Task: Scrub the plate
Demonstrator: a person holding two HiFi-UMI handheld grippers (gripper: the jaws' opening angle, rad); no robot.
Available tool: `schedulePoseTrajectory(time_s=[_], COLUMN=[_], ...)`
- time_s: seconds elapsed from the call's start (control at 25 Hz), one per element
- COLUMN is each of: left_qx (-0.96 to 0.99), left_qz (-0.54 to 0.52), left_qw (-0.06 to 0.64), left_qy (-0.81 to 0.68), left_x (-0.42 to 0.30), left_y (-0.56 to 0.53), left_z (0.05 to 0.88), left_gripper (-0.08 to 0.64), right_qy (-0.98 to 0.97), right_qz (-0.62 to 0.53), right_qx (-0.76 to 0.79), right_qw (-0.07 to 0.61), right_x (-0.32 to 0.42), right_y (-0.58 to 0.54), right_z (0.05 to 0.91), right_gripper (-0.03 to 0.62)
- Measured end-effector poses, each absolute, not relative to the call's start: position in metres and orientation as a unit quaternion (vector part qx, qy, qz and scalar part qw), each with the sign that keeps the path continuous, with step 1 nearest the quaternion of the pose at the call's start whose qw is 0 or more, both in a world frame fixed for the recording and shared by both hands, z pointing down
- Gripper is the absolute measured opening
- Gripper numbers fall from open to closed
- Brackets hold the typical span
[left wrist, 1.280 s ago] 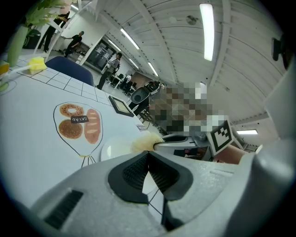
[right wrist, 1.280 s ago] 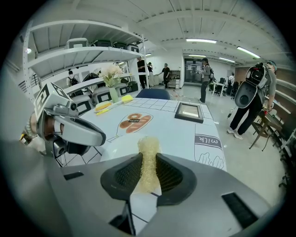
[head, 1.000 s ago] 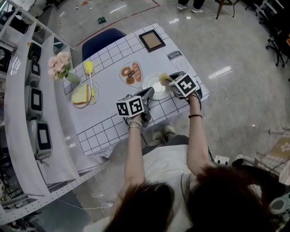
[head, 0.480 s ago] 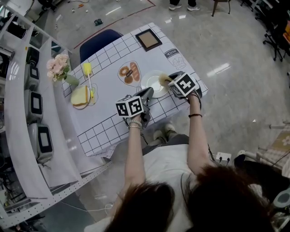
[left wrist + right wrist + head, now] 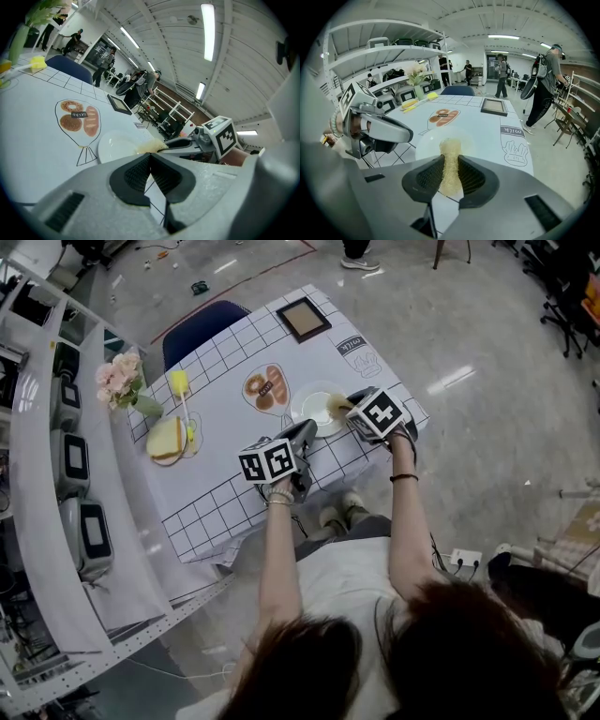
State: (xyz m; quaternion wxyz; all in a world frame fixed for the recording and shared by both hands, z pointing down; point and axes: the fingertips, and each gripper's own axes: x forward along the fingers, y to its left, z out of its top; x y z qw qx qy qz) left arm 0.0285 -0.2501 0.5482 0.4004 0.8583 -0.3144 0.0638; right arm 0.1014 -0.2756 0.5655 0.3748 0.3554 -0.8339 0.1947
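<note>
**Scrubber at the plate's rim**

Far off to the left of both sets of fingers and well apart from the work: flowers [image 5: 120, 376], a yellow brush [image 5: 184, 382], bread [image 5: 167, 439]. Nothing there to get in the way.

Then the left gripper [image 5: 306, 431] — shut pad to pad, holding nothing, tips just short of the plate [image 5: 314, 414]. Plate flat on the table [image 5: 225, 498], just ahead and a little right of those tips; round, so no long axis to mind.

Last, the right gripper [image 5: 350, 405] — clamped on a scrubber [image 5: 450, 161], a pale fibrous wad. Long axis straight out past the pads, free end over the plate's right rim; seemingly touching, hard to confirm. Clearly the nearer tool: probably only a short push forward and down needed, then rubbing across. Path open. One likely risk — the plate sliding, with nothing pinning it.
</note>
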Motion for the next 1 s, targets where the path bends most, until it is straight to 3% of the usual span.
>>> schedulePoseTrajectory(time_s=[1.0], left_qx=[0.847], left_qz=[0.075], left_qw=[0.405], left_qy=[-0.337], left_x=[0.006], left_y=[-0.234], left_z=[0.559], left_gripper=[0.011], right_qy=[-0.843], right_qz=[0.206], right_qx=[0.294], right_qw=[0.401], right_x=[0.065], right_y=[-0.250], right_z=[0.572], right_gripper=[0.080])
